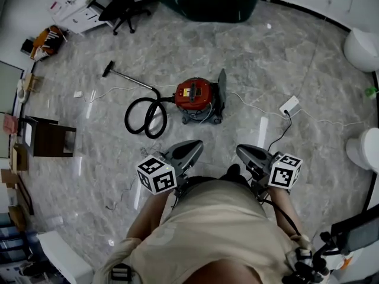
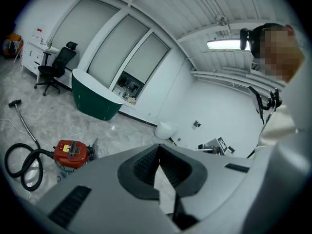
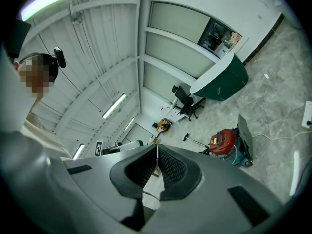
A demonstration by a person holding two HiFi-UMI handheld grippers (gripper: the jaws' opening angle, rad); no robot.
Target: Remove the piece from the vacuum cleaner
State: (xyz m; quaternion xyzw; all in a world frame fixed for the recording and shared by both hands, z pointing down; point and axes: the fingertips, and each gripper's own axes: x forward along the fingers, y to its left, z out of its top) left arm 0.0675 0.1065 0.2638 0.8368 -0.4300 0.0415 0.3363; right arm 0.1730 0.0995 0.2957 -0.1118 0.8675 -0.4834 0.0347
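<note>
The vacuum cleaner (image 1: 194, 94) is too small to show separate pieces (label unreadable). The right edge cuts off a white rounded object (image 1: 366, 148).

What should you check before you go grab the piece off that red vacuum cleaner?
1. Vacuum cleaner in sight ahead: ok.
2. Left tool empty: ok, nothing between its jaws.
3. Right tool empty: ok, nothing between its jaws.
4. Tools near enough to touch the vacuum cleaner: not ok, both are well short of it.
5. Jaws open, ready to grab: not ok, both tools are shut.
6. Power strip switched off: cannot tell.
</note>
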